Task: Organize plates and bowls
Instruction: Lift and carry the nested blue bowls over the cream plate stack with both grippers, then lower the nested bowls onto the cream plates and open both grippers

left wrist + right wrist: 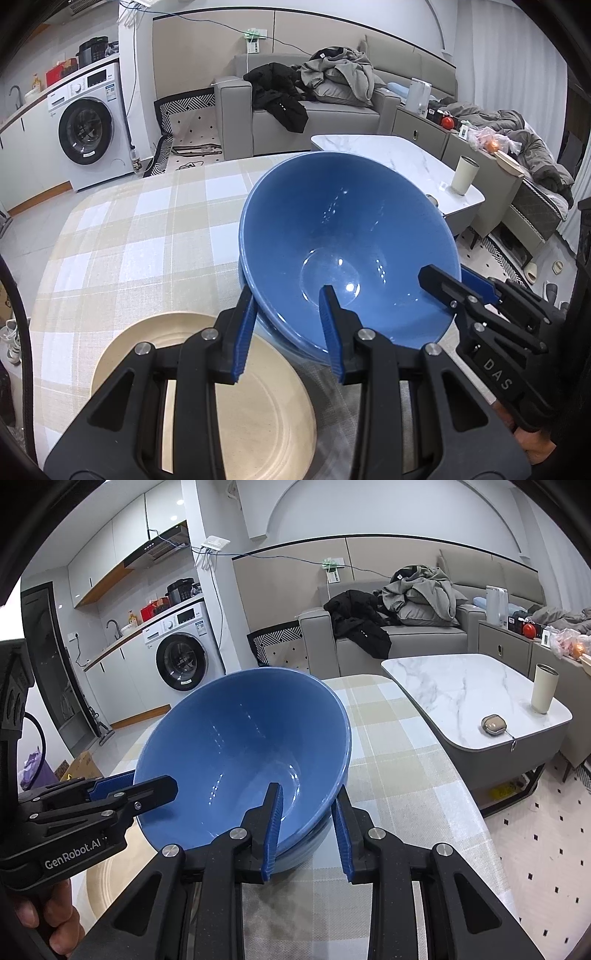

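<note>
Both the left tongs (290,334) and the right tongs (308,832) are pinching the rim of the tilted blue bowl (347,251), sitting on another bowl on the checked surface (140,221); it looks hard, slippery and breakable.

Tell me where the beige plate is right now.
The beige plate lies on the checked tablecloth, low in the left wrist view, just left of the stacked blue bowls.
</note>
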